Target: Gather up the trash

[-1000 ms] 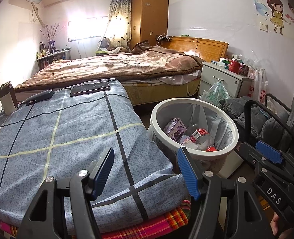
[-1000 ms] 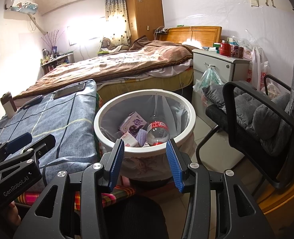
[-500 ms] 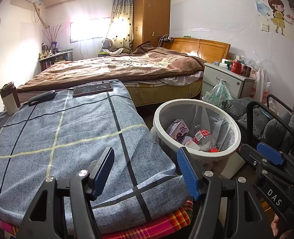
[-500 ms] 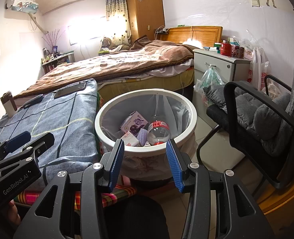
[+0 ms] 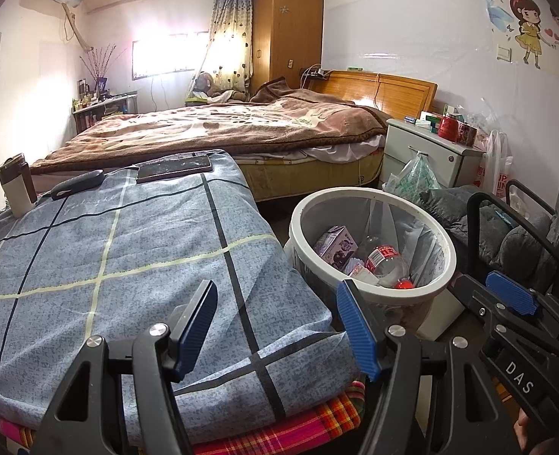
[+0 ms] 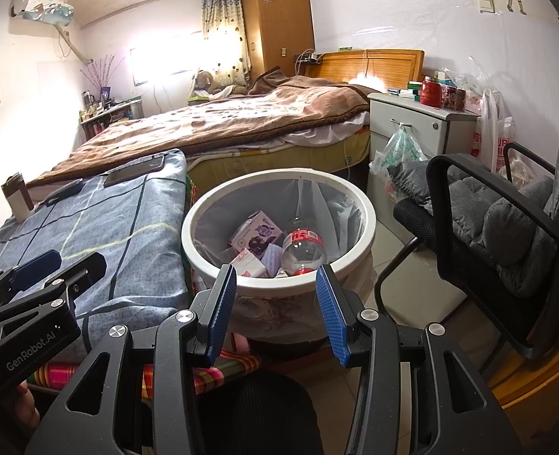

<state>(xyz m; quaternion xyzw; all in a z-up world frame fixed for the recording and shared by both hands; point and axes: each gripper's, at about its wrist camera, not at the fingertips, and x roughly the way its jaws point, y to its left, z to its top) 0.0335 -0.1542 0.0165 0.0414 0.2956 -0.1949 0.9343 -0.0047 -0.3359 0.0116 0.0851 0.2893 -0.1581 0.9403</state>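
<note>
A white round trash bin [image 6: 279,288] [image 5: 370,295] with a clear liner stands on the floor beside the low table. Inside lie a purple carton [image 6: 256,233] [image 5: 334,244], a clear plastic bottle [image 6: 304,250] [image 5: 387,261] with a red label and cap, and a small white box [image 6: 247,265]. My right gripper [image 6: 275,303] hangs open just short of the bin's near rim, with nothing between its blue pads. My left gripper [image 5: 275,320] is open over the near corner of the blue checked cloth [image 5: 127,265], empty too.
On the cloth's far edge lie a dark phone [image 5: 173,168], a black case [image 5: 76,185] and a brown-and-white box [image 5: 16,185]. A bed [image 5: 222,129] lies behind. A black armchair with grey cushions [image 6: 506,227] and a white nightstand [image 6: 419,129] stand to the right.
</note>
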